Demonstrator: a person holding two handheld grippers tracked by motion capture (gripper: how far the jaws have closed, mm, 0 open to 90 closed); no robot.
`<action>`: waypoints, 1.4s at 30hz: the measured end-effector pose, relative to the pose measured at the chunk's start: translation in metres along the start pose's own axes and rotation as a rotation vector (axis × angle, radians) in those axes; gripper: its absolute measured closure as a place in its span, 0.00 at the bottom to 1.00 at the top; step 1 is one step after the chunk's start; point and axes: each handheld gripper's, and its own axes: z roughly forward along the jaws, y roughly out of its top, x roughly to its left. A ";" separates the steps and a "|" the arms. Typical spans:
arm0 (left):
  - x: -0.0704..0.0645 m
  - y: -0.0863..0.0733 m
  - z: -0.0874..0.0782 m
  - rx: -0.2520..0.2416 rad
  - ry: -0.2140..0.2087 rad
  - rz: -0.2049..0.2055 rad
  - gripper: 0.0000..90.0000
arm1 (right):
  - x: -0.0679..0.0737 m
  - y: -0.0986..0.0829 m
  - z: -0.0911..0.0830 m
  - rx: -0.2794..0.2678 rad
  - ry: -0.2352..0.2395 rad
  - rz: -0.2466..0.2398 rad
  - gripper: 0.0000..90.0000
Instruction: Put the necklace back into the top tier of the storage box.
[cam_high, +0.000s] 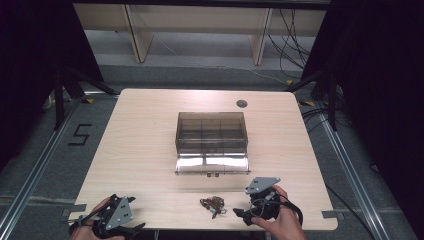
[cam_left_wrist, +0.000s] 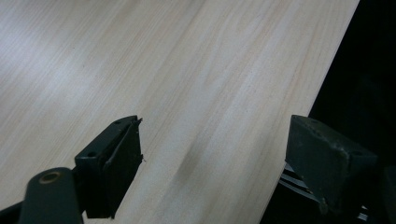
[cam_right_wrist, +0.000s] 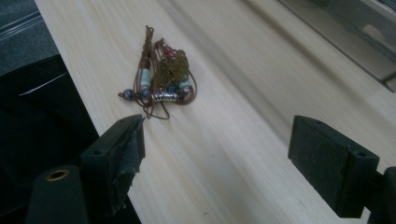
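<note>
Left claw (cam_high: 134, 229) low at the counter's (cam_high: 145, 145) near left corner, jaws spread wide over bare wood, grasping nothing. Right claw (cam_high: 241, 213) near the front edge on the right, likewise released, pointed toward a small tangle of beaded cord (cam_right_wrist: 161, 79) lying flat just beyond its jaws, apart from them. Beads in red, pale blue and silver, possibly a bracelet or necklace; too knotted to tell. At mid-counter, a smoky clear compartment box (cam_high: 211, 132), lid (cam_high: 212, 164) folded open toward the person. 1 grey round cap (cam_high: 242, 103) near the far edge.
</note>
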 end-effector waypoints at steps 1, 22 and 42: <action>0.000 0.000 0.000 0.007 0.008 0.008 0.20 | 0.001 0.002 0.002 -0.001 0.002 -0.009 0.22; 0.001 0.000 0.000 0.004 0.007 0.006 0.20 | 0.020 0.047 0.030 0.149 0.073 -0.090 0.19; 0.001 0.000 -0.001 0.001 0.007 0.007 0.20 | 0.025 0.058 0.068 0.246 0.092 -0.169 0.29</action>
